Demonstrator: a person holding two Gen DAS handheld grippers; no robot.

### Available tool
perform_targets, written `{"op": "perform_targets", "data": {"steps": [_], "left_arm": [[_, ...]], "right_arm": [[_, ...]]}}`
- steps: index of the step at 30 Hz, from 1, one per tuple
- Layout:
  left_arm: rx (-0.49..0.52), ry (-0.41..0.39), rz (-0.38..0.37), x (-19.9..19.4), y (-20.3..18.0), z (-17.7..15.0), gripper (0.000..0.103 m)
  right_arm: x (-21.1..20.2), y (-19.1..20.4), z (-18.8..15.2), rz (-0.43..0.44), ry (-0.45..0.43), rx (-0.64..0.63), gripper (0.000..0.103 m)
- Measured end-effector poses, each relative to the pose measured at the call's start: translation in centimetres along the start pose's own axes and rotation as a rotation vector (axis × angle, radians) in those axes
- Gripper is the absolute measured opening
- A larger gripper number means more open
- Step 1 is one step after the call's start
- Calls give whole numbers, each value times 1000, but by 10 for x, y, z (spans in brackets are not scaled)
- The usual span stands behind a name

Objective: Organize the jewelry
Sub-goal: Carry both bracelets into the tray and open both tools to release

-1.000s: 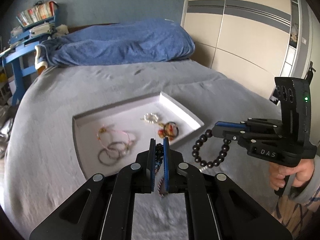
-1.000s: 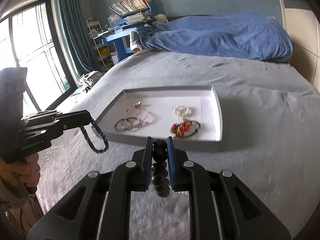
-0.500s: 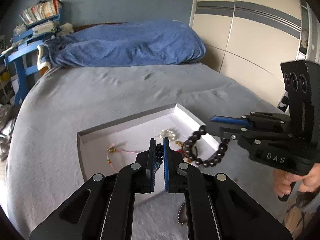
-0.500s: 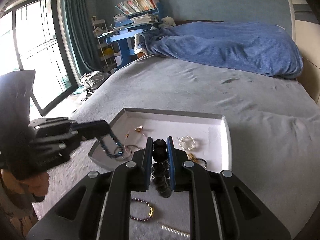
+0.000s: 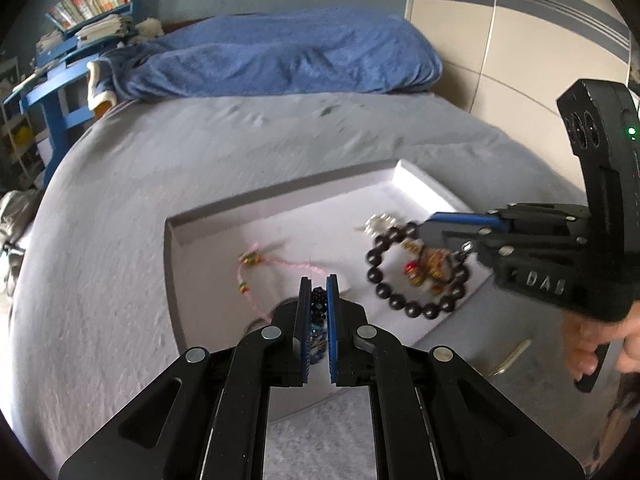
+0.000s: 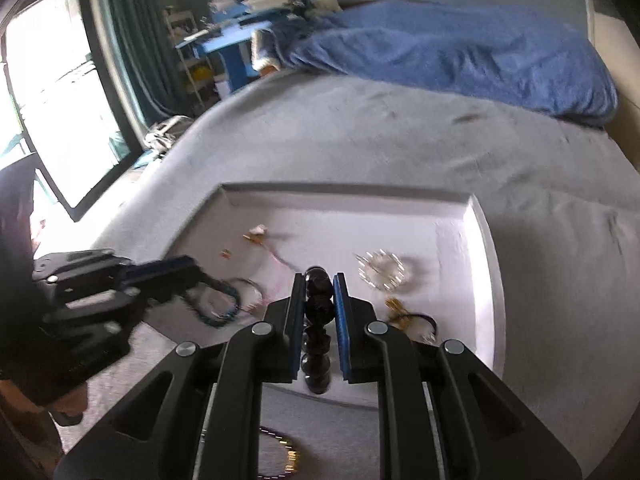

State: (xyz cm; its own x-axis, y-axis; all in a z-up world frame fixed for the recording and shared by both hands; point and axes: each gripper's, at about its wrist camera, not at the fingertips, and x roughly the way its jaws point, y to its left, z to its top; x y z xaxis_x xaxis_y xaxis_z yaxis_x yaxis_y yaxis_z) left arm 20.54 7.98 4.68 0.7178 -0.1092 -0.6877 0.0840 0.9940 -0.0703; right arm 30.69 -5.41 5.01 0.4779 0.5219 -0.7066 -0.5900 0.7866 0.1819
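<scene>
A white tray (image 5: 208, 224) lies on the grey bed and holds a pink cord bracelet (image 5: 280, 264), a pearl bracelet (image 5: 380, 224) and a red-gold trinket (image 5: 430, 268). My left gripper (image 5: 319, 280) is shut on a small dark blue bead bracelet (image 5: 318, 304) over the tray's near left part. My right gripper (image 6: 318, 276) is shut on a bracelet of large dark beads (image 6: 318, 328), which hangs over the tray's right half in the left wrist view (image 5: 416, 304). The tray (image 6: 484, 232) fills the middle of the right wrist view.
A blue blanket (image 5: 280, 56) lies at the bed's head. A blue desk with books (image 5: 68, 40) stands at the far left, cupboard doors (image 5: 520, 40) at the right. A beaded loop (image 6: 280, 452) and a thin metal piece (image 5: 514, 356) lie on the bed before the tray.
Both grippers have moved forward with their bracelets and now hang over the tray. The tray looks nearer and larger in both views.
</scene>
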Motion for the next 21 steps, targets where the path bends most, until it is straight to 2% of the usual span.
{"op": "perform_targets", "data": {"steps": [6,14,15,17,21], "left_arm": [[-9,26,21,7,9,-10,8],[-17,49,53,12,11,-14,10],[-23,52,55,12,11,-15,12],[-33,43,64,10,13,-15,32],[-31,17,69,1,12,-17,54]], "right_arm": [[6,-22,-12,-41,21,37,14],[9,-27,-17,-60,34,39,14],[8,-28,-18,-63,32,37,15],[6,-29,-21,-61,29,41,21],[-1,-28,-23,-56,13,36,34]]}}
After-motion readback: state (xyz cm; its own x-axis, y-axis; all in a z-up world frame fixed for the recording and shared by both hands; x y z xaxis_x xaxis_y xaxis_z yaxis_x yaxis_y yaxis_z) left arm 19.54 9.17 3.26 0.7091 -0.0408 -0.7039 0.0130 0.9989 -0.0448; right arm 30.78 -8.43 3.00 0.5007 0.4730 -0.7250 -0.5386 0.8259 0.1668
